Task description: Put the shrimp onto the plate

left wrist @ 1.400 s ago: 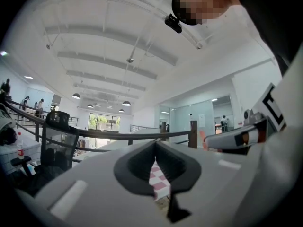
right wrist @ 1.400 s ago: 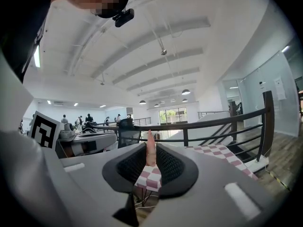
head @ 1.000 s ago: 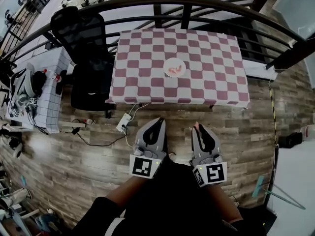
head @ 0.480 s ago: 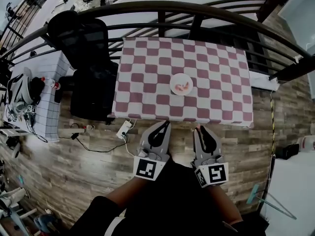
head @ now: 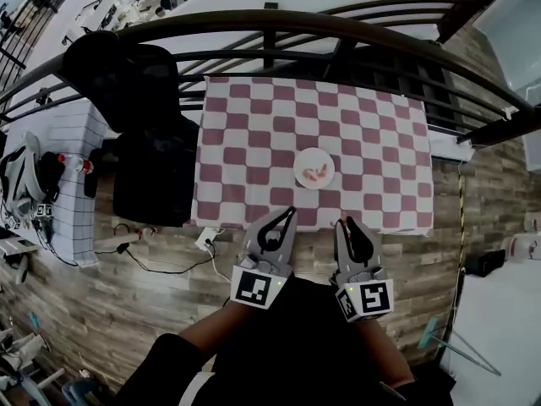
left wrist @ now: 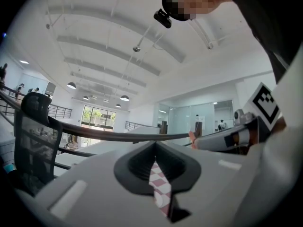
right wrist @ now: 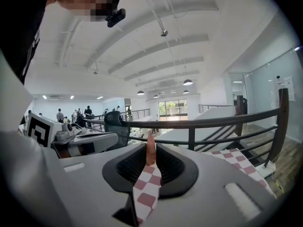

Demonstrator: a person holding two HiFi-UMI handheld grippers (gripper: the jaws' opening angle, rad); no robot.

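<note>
Pink-orange shrimp is standing upright, pinched at the very tips of the right gripper, one end poking above the jaws. Left gripper is hanging beside it, jaws closed on nothing. Both are hovering short of the table's near edge. White plate is sitting toward that edge, about midway along, already carrying other shrimp. Judged step: transport. Next: reaching over the edge, lowering onto the plate, releasing. Grip looks shallow.
</note>
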